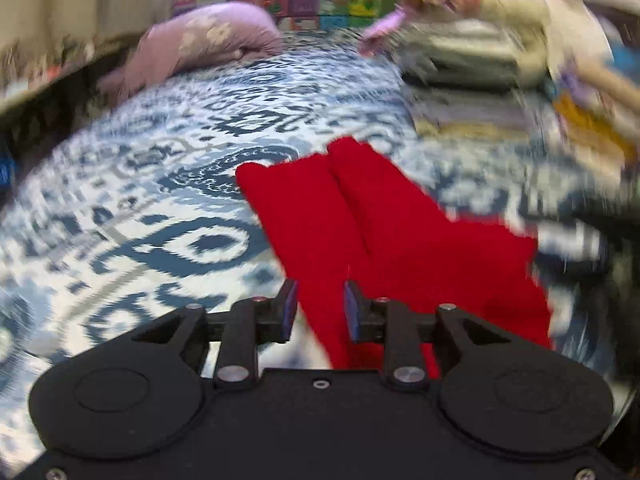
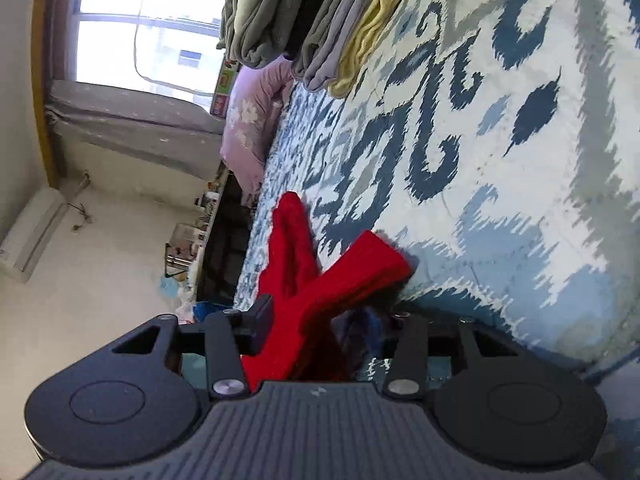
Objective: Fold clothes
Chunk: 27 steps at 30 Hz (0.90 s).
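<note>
Red garment (image 1: 384,240), looks like leggings or a small pair of trousers, lies on the bed's patterned cover (image 1: 160,208), roughly mid-bed, two legs side by side and pointing toward the far edge where a pink pillow (image 1: 208,44) sits. Left view is motion-blurred, so fabric detail is poor. Left gripper (image 1: 320,308) hangs over the near end of the garment, fingers (image 1: 289,308) narrowly apart with red cloth showing in the gap behind them; the pads don't look pressed on it, so I read it as not gripping. Right gripper (image 2: 332,316) is rolled on its side, low at the garment's other end; one leg end (image 2: 360,268) is lifted and crossed over the other, draped across the finger gap. Its near finger (image 2: 260,320) shows beside the cloth, the far one is hidden by fabric and shadow; whether it pinches I cannot tell. Stacks of folded clothes (image 2: 280,12) already sit at the bed's far side, grey, green, yellow, so part of the job looks done. For this piece: apparently mid-fold at most, legs laid together, one end turned over, no finished compact fold yet. Left to do, by my guess: finish the fold, flatten, move to the stacks.
</note>
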{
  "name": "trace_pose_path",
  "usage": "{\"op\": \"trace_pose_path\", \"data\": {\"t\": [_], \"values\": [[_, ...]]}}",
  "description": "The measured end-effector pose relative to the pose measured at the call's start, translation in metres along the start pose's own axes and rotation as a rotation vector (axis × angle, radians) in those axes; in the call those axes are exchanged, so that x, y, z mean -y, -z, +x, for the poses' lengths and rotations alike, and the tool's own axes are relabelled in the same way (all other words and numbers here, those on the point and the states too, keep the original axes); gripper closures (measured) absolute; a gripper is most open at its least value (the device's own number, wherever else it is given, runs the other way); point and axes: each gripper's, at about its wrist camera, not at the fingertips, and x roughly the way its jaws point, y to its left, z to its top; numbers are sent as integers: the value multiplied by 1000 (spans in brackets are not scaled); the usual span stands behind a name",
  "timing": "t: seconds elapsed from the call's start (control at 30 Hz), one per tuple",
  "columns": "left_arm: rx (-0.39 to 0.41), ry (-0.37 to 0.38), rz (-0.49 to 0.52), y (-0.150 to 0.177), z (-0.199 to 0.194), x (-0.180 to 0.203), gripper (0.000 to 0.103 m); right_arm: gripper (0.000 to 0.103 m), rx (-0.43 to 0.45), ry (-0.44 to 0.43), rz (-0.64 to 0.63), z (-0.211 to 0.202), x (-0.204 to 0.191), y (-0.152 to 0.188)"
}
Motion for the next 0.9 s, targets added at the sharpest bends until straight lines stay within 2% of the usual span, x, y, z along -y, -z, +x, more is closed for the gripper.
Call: {"op": "trace_pose_path", "data": {"t": [0.13,0.2,0.23,0.33,0.37,0.43,0.57,0.63,0.7,0.8,0.83,0.9], "values": [[4,51,114,19,-11,16,74,56,-13,41,-1,6,-6,-1],[22,88,147,24,-14,21,60,63,-18,61,15,10,-6,-1],[37,98,161,25,-15,26,53,70,-17,74,20,10,-6,-1],[64,124,210,29,-12,39,52,77,-6,114,8,12,-14,-1],[71,129,235,31,-10,44,52,84,-2,120,2,12,-18,0],[74,142,275,35,-4,52,52,91,16,154,-52,13,-36,-1],[38,165,299,43,12,60,53,92,42,228,-167,17,-77,-4],[10,164,288,48,23,59,56,93,48,237,-205,20,-95,-8],[29,160,289,53,24,60,60,93,45,251,-243,27,-115,-11],[58,156,275,57,21,57,75,93,29,269,-313,43,-143,-9],[63,152,262,57,22,54,84,93,22,277,-336,49,-152,-8],[64,178,202,57,22,43,86,93,9,292,-384,61,-170,-5]]}}
